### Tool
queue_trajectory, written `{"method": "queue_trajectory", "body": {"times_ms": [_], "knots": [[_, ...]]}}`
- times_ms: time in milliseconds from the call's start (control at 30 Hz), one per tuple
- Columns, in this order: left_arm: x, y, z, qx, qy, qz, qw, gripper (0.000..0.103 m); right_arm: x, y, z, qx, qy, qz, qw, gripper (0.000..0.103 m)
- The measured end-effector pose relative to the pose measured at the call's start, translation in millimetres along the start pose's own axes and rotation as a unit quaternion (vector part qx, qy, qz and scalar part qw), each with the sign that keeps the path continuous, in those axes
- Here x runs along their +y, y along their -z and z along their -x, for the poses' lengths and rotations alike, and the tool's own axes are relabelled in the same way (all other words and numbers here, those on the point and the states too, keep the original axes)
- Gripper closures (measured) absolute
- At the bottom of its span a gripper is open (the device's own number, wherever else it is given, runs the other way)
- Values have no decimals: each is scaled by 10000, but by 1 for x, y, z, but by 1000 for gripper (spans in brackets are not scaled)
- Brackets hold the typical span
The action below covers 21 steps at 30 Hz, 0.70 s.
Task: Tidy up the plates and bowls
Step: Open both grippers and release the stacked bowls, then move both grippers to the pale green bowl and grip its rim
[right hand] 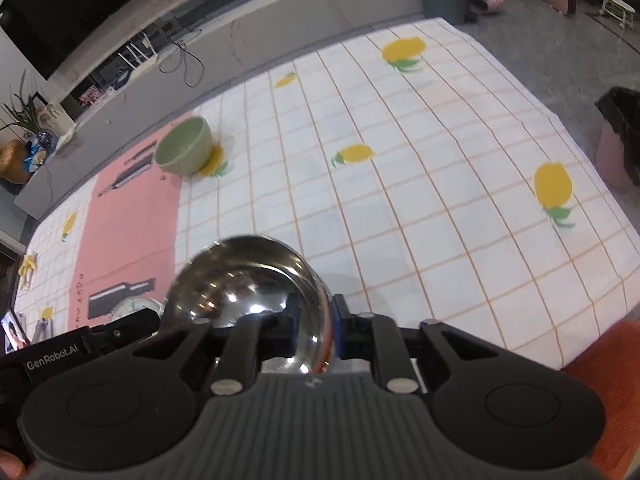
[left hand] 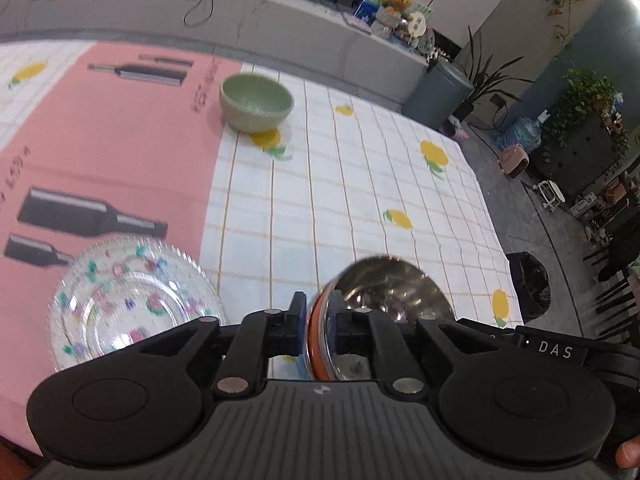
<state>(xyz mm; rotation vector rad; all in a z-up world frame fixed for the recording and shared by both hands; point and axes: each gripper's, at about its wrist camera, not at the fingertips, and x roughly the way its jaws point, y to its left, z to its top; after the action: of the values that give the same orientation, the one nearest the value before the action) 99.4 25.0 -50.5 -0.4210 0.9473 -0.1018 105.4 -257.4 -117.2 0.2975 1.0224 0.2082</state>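
Note:
A shiny steel bowl (left hand: 384, 292) with an orange band under its rim hangs just above the tablecloth, held from both sides. My left gripper (left hand: 322, 312) is shut on its left rim, one finger outside and one inside. My right gripper (right hand: 316, 312) is shut on the right rim of the same steel bowl (right hand: 248, 280). A clear glass plate (left hand: 132, 304) with coloured flowers lies on the pink sheet to the left of the bowl; in the right wrist view only an edge of this plate (right hand: 136, 306) shows. A pale green bowl (left hand: 256, 102) (right hand: 184, 150) stands upright further back.
A pink sheet (left hand: 100, 140) printed with dark bottles covers the left of the lemon-patterned tablecloth (left hand: 360, 200). The table's right edge drops to the floor, where a black bin (left hand: 528, 284) stands. A phone (right hand: 14, 332) leans at the far left.

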Motion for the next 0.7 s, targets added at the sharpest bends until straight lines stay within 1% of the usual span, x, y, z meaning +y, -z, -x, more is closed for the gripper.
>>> {"method": "queue_trajectory", "body": {"times_ms": [33,67,133,167,233,300,367,433,500,700], "knots": [[-1,-2,2,-54,-42,-69,10000,82,2,-2,0,-12,-22,13,10000,78],[-3,-4,5,-120,-111,-148,9998,80,5,-3,0,-19,-38,33,10000,74],[-6,-7,9,-214,-245,-316,9990,79,11,-5,0,-27,-68,97,9999,70],[-7,-9,10,-242,-290,-390,9985,78,15,-7,-1,-21,-78,155,9998,64],[-6,-14,12,-252,-339,-459,9981,75,23,-10,-3,-29,-74,290,9995,58],[-3,-21,12,-269,-380,-472,9978,71,32,-15,-5,-26,-57,418,9991,57],[1,-29,13,-301,-450,-482,9974,65,40,-21,-9,0,-84,498,9987,55],[5,-37,12,-328,-524,-483,9969,63,49,-28,-12,17,-102,583,9982,53],[11,-47,11,-354,-582,-456,9966,62,59,-35,-17,2,-86,709,9974,49],[30,-79,3,-435,-667,-255,9965,60,91,-62,-40,58,26,1017,9948,44]]}}
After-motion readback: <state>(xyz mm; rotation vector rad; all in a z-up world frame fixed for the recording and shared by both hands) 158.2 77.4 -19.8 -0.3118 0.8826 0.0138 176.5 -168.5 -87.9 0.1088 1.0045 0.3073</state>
